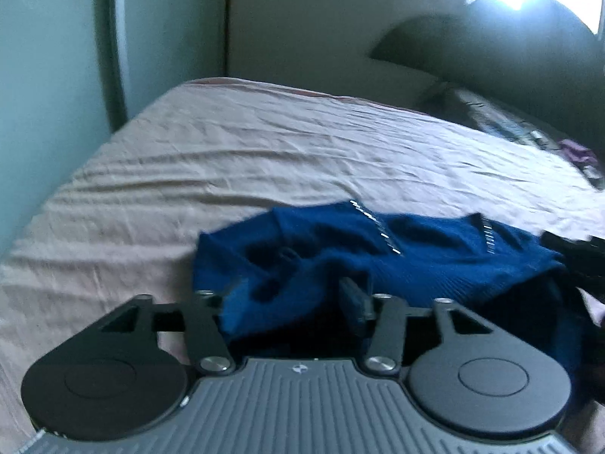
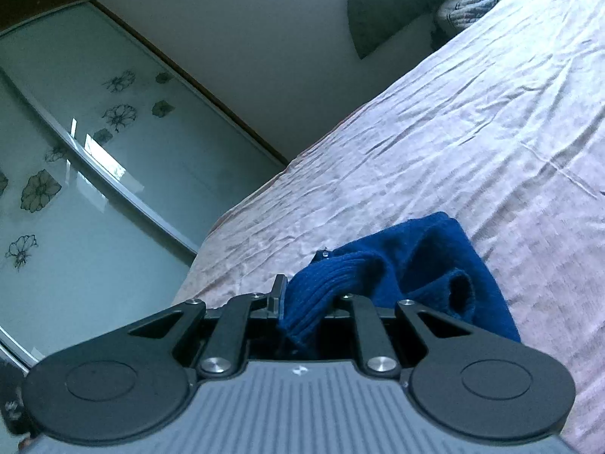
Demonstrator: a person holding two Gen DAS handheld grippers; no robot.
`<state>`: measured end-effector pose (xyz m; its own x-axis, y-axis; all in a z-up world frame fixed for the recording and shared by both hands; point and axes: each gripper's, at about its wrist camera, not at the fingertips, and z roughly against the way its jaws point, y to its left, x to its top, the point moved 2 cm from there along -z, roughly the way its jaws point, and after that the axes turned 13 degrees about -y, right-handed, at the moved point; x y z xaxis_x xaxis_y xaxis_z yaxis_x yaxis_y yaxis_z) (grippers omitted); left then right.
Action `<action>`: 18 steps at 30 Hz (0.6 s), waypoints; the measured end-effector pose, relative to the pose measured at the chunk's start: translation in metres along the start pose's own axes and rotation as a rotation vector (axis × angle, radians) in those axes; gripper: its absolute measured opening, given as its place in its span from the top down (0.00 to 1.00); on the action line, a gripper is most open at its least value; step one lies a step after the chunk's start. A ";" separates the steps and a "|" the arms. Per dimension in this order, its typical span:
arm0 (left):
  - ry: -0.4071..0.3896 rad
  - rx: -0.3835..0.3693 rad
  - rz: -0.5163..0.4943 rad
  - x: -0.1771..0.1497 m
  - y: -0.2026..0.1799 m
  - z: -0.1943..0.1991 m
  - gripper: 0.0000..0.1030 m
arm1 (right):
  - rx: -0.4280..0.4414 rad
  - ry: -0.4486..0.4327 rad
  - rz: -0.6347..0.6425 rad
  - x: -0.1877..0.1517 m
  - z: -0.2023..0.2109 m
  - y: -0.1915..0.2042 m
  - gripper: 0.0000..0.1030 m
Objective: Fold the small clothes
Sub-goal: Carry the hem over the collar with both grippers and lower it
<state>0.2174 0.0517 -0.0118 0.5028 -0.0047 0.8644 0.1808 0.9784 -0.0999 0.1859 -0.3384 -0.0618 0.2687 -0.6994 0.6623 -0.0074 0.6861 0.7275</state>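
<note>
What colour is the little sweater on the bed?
Dark blue sweater, with silvery stud lines; clearest in the left wrist view.

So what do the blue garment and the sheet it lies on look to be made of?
Blue garment: looks like a soft, matte knit, wool or acrylic; the ribbed rows at the edge pinched by the right gripper suggest this. The small silvery studs look metallic or plastic; too blurred to tell.
Sheet: thin woven fabric, pale pink, probably cotton, creased all over with a faint sheen.

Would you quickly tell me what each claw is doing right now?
Left claw: open, with the blue garment lying loose between its fingers.
Right claw: shut on the garment's ribbed edge.
</note>
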 end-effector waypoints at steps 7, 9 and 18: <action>-0.004 -0.064 0.039 -0.015 -0.013 0.012 0.32 | 0.003 0.002 0.022 0.000 0.000 0.005 0.85; -0.009 -0.066 0.047 -0.015 -0.012 0.008 0.34 | 0.000 0.006 0.042 0.000 0.000 0.006 0.85; 0.058 -0.062 0.090 -0.019 -0.009 -0.012 0.98 | -0.011 -0.014 0.083 0.001 0.000 0.011 0.86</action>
<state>0.2162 0.0405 -0.0329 0.5674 0.0685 0.8206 0.1842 0.9607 -0.2075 0.1858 -0.3314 -0.0533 0.2540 -0.6424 0.7230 -0.0186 0.7442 0.6677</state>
